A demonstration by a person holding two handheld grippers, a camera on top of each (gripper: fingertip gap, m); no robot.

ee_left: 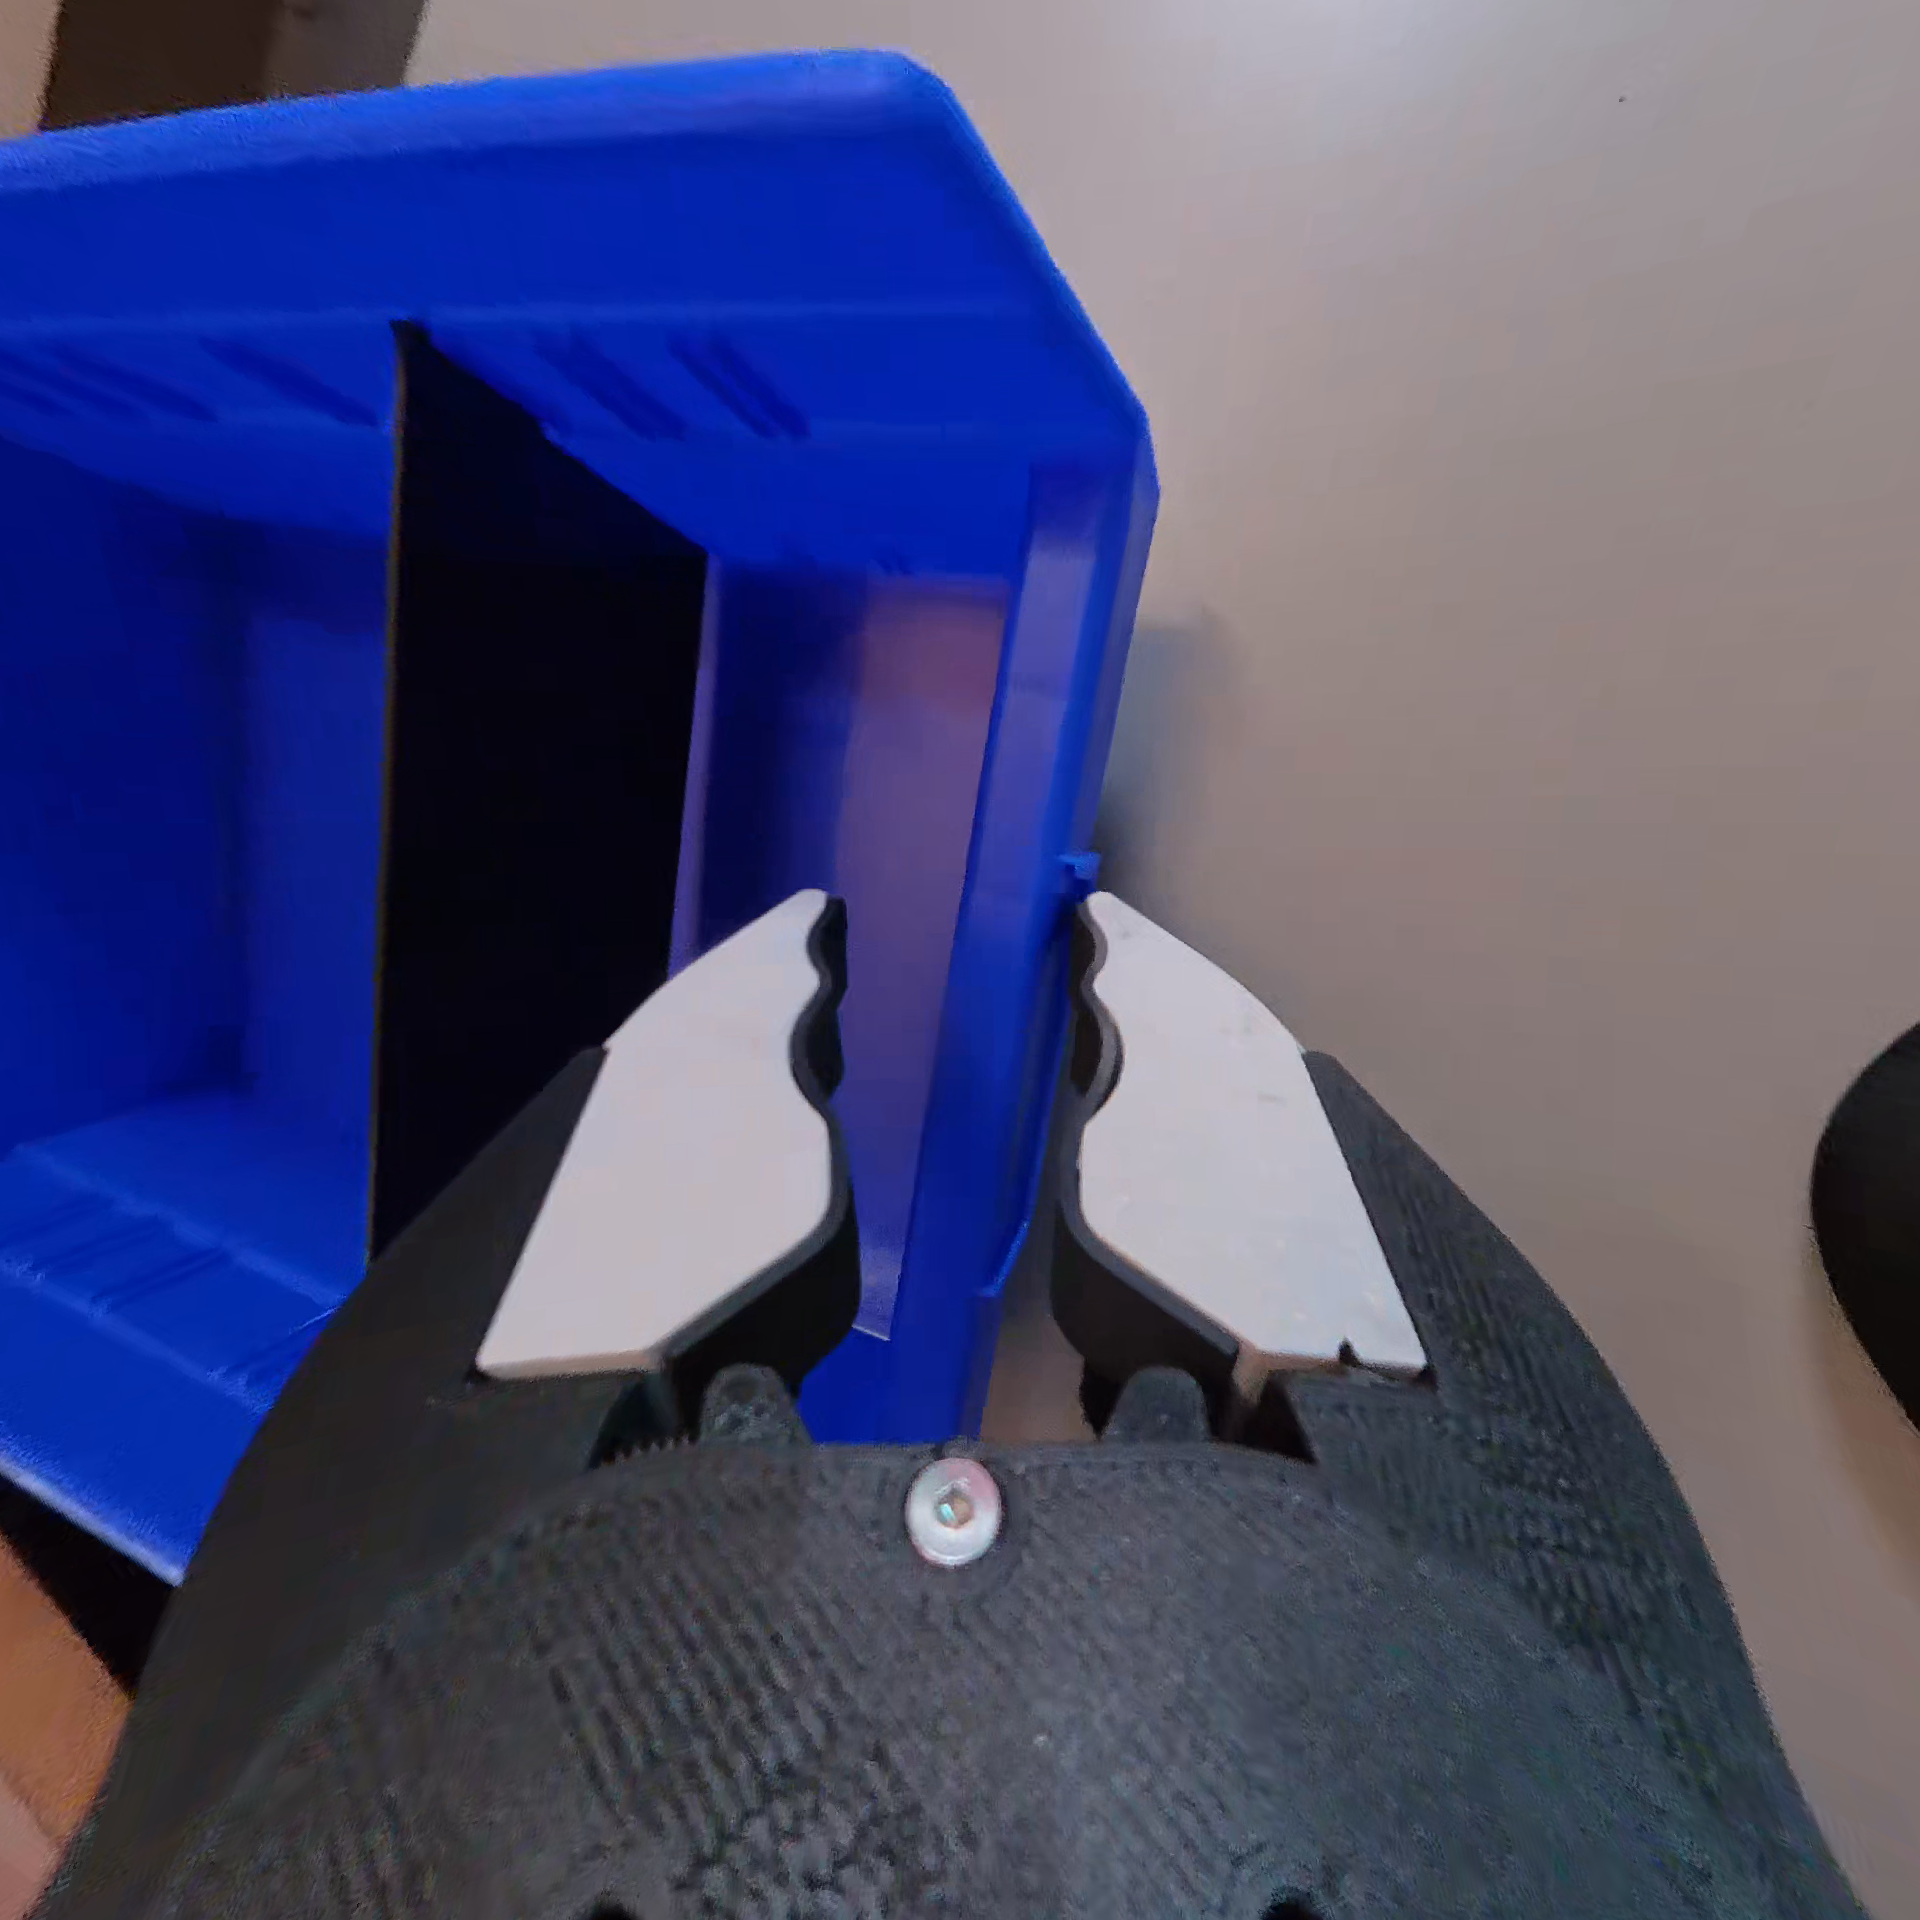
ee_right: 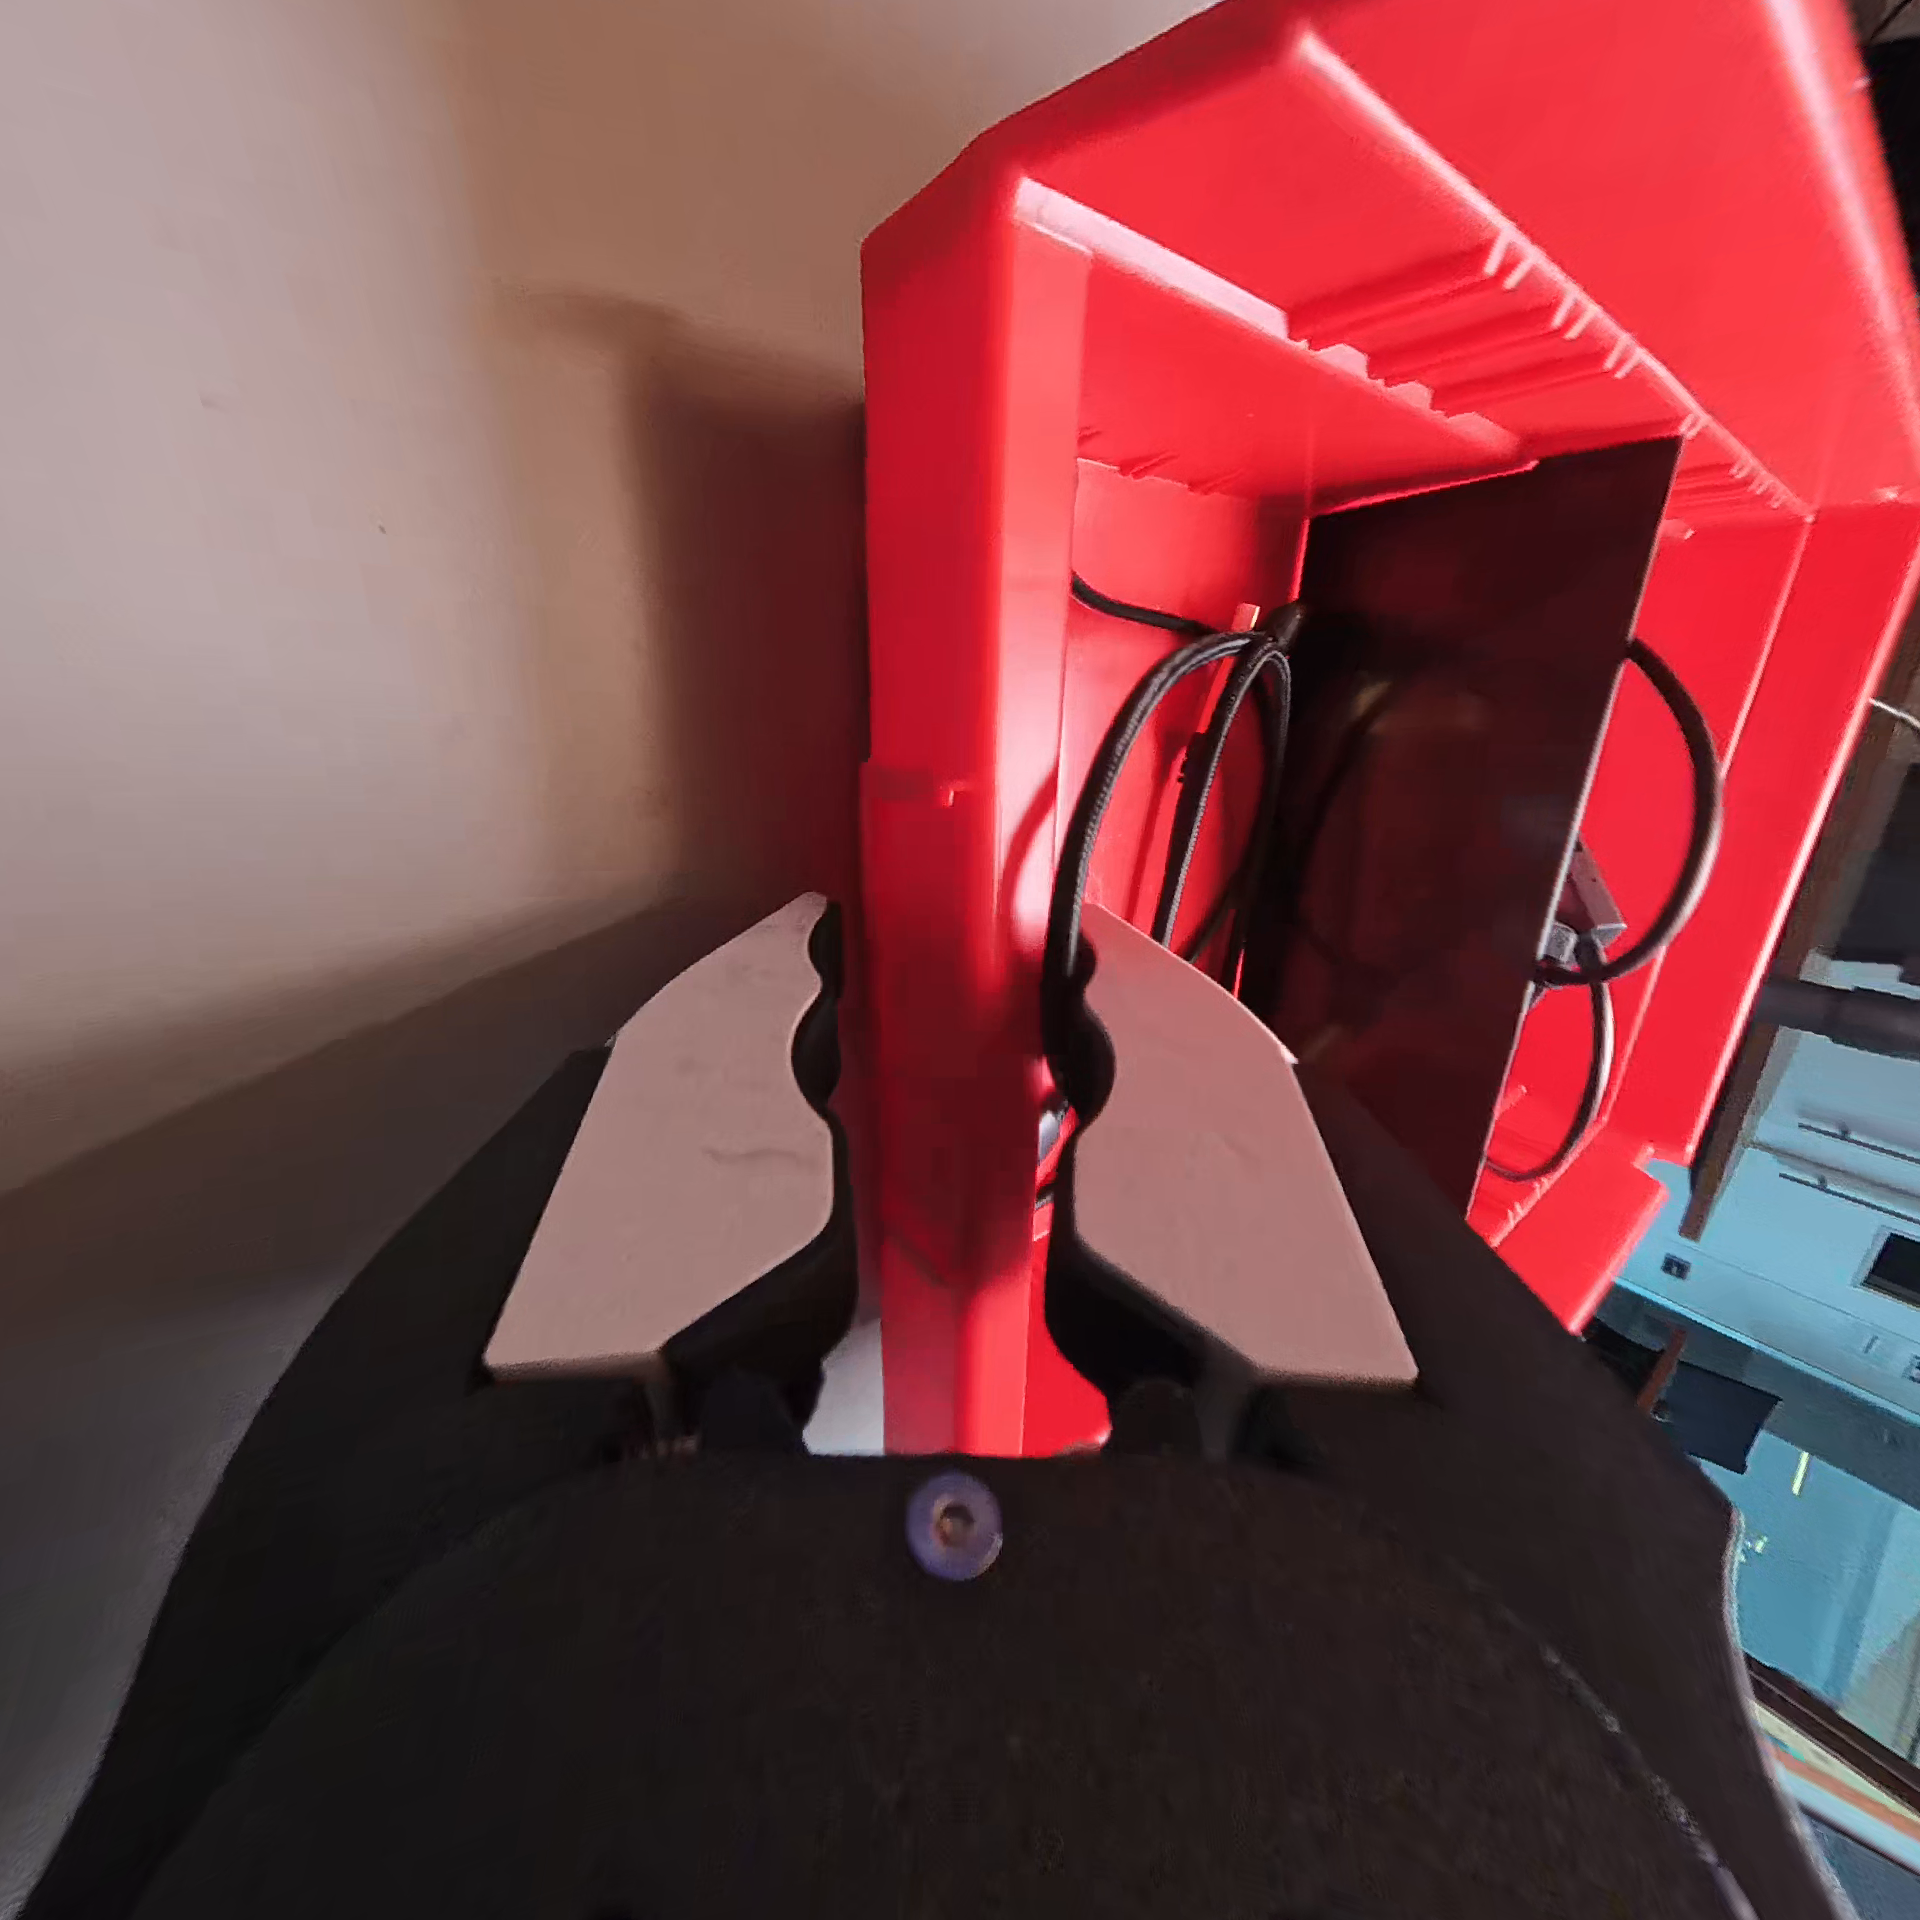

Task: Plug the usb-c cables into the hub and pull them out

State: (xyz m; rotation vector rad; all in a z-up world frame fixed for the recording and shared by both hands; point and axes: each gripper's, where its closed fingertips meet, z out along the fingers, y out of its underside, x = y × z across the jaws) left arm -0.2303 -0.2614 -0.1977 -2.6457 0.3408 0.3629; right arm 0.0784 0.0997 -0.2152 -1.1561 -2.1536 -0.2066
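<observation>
My left gripper (ee_left: 958, 920) is shut on the right side wall of a blue plastic bin (ee_left: 623, 312), one finger inside and one outside. A black divider (ee_left: 520, 779) stands inside the blue bin; I see no cable or hub in it. My right gripper (ee_right: 958, 925) is shut on the left side wall of a red plastic bin (ee_right: 1351, 208). Black braided cables (ee_right: 1164, 748) coil inside the red bin on both sides of a dark divider (ee_right: 1455, 779). A silver connector (ee_right: 1584, 914) shows by the divider's right edge. One cable loop runs close by the inner fingertip.
A beige tabletop (ee_left: 1507, 520) lies under and to the right of the blue bin. A dark rounded object (ee_left: 1870, 1195) sits at the right edge of the left wrist view. Right of the red bin, light-coloured shelving or equipment (ee_right: 1818, 1247) shows beyond the table. Spacing between my two grippers at the tips: around 50 cm.
</observation>
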